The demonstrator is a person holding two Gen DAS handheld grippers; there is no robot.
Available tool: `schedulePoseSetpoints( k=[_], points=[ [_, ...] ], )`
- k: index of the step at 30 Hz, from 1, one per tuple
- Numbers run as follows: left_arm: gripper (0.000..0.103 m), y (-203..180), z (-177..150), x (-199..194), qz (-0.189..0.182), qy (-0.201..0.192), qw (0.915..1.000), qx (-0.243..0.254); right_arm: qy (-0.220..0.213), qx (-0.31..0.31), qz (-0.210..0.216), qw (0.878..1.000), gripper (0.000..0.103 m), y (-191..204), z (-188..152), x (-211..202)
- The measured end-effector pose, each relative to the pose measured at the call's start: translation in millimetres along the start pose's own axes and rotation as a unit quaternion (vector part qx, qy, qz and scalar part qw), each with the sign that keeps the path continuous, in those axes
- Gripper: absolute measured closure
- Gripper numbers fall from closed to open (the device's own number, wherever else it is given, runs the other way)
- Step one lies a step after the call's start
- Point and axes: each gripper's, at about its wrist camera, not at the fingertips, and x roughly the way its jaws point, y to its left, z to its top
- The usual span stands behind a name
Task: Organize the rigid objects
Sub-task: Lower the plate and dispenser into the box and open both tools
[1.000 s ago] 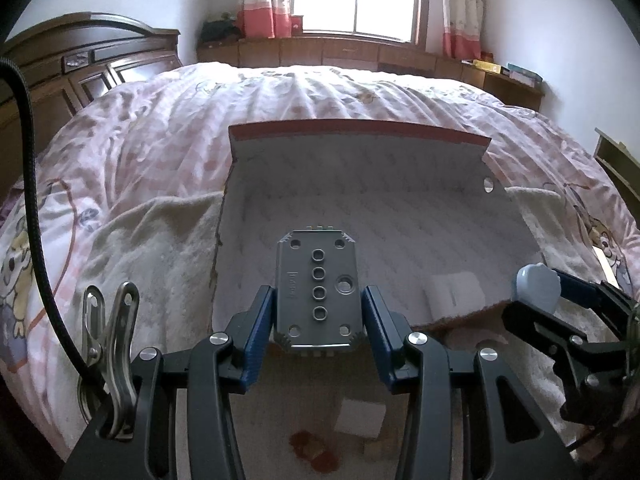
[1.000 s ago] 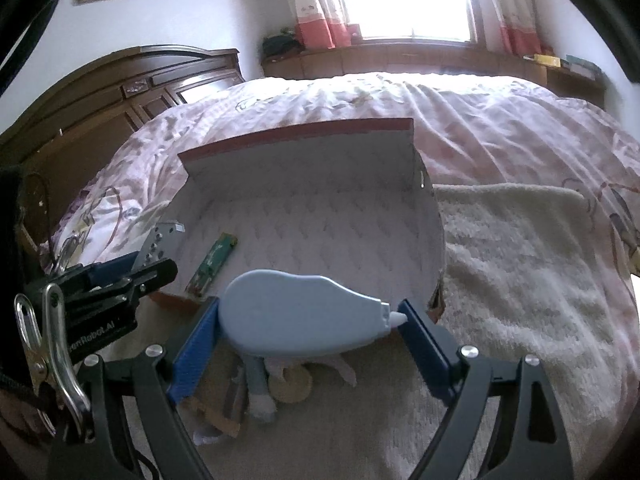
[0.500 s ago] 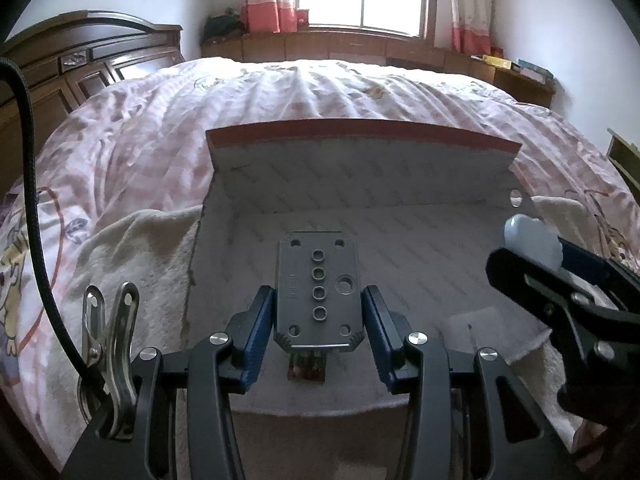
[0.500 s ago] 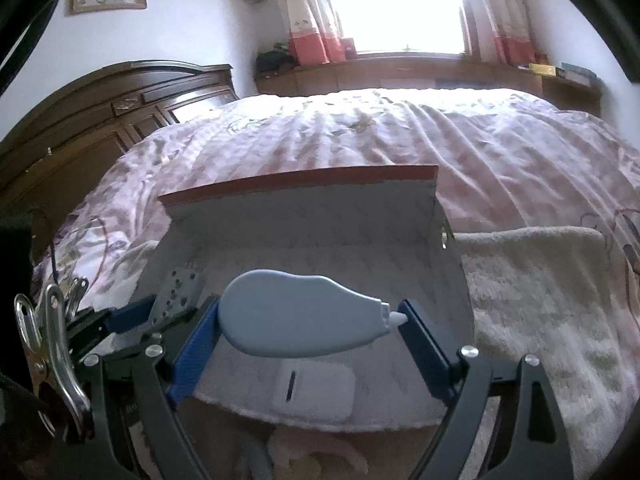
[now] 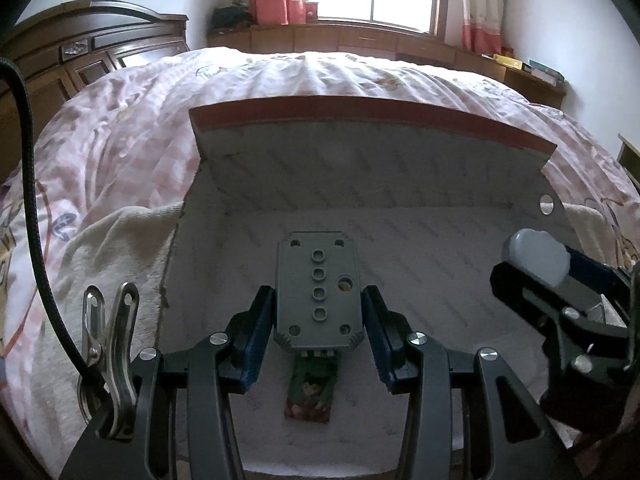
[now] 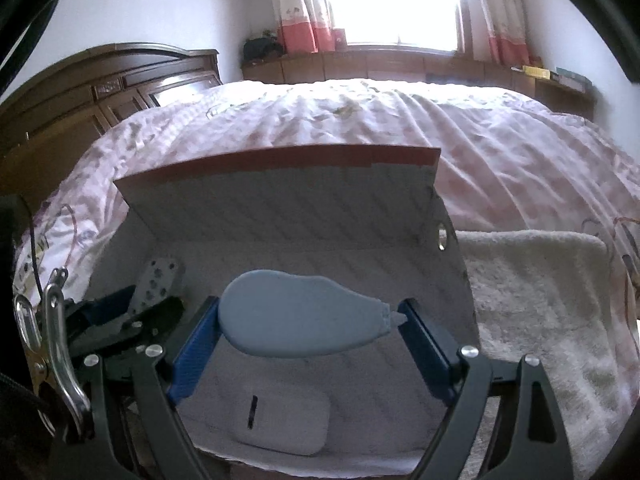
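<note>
A white cardboard box [image 5: 400, 168] with a red-edged back flap lies open on the bed. My left gripper [image 5: 319, 312] is shut on a grey metal plate with holes [image 5: 318, 292] and holds it over the box's left half. My right gripper [image 6: 308, 320] is shut on a pale blue correction tape dispenser [image 6: 296, 322] and holds it over the box's right half [image 6: 320, 208]. Inside the box lie a small green patterned card [image 5: 312, 394] and a white flat device with a slot [image 6: 280, 420]. Each gripper shows in the other's view: the right gripper [image 5: 560, 292], the left gripper [image 6: 136, 312].
The box sits on a cream fleece towel [image 6: 540, 300] over a pink quilt [image 5: 120, 140]. A dark wooden headboard [image 6: 100, 92] stands at left. A window ledge with cabinets [image 5: 360, 40] runs along the back wall.
Both grippers have moved forward over the box with their objects. The card and the white device now lie under the grippers inside the box; the loose items on the towel have left view.
</note>
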Motion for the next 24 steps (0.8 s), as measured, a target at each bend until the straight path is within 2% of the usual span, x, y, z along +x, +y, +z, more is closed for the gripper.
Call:
schedulePoseSetpoints(
  k=[7,11,24],
  points=[
    [0.058,-2.5,0.3,7.9,0.010,0.009,0.9999,0.008,0.003,-0.004,0.001,1.000,0.012,-2.7,-2.2,7.8],
    [0.058,-4.7,1.2,11.6,0.017,0.007,0.9998,0.011,-0.007,-0.012,-0.014,1.000,0.012,-2.5,-2.5,9.5],
    [0.057,-1.8,2.0,8.6,0.008,0.025,0.9996,-0.008,-0.012,0.002,0.002,1.000,0.012,-7.4,-1.7,6.7]
  ],
)
